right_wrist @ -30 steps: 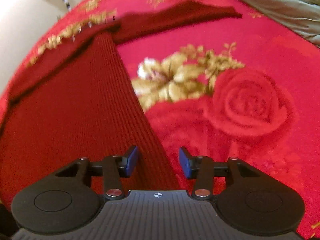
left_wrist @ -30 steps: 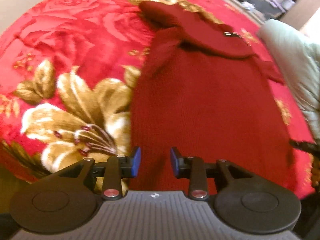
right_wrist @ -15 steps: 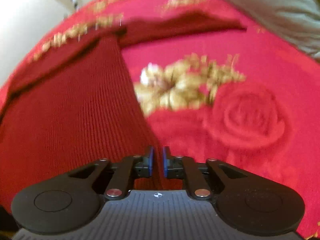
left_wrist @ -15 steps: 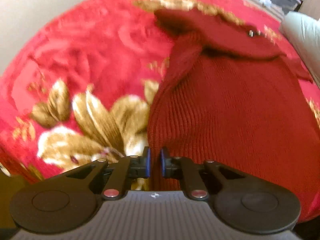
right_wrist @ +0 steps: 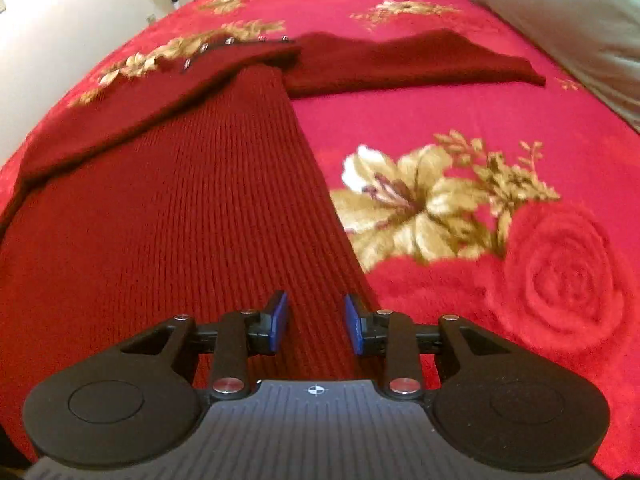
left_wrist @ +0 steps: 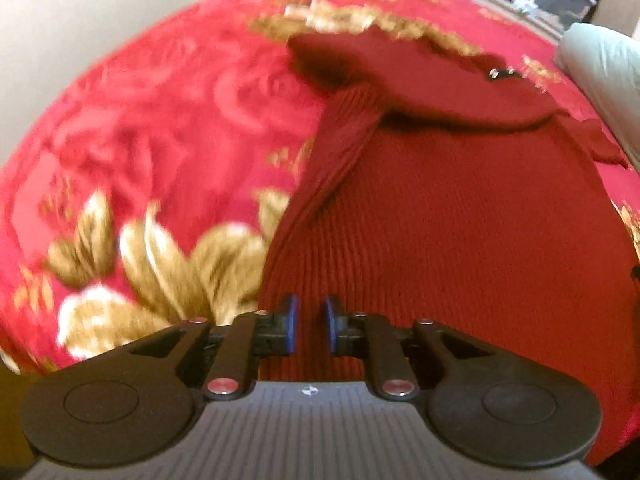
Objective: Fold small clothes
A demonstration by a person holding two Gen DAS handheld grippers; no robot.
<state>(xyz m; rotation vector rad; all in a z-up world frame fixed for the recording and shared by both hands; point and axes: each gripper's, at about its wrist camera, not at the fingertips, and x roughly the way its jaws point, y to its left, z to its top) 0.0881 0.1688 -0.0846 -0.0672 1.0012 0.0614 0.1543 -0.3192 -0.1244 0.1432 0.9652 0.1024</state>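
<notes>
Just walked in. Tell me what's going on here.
A person with a claw in each hand is working on a dark red knit sweater laid flat on a red flowered blanket. The left claw sits at the sweater's near left edge, the right claw at its near right edge. Both are open, with fabric between the jaws but not clamped. One sleeve lies spread sideways; nothing looks folded yet.

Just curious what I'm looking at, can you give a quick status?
Left gripper and right gripper both open over the hem. Dark red ribbed knit sweater flat on the red floral blanket, unfolded. Nothing in the way.
</notes>
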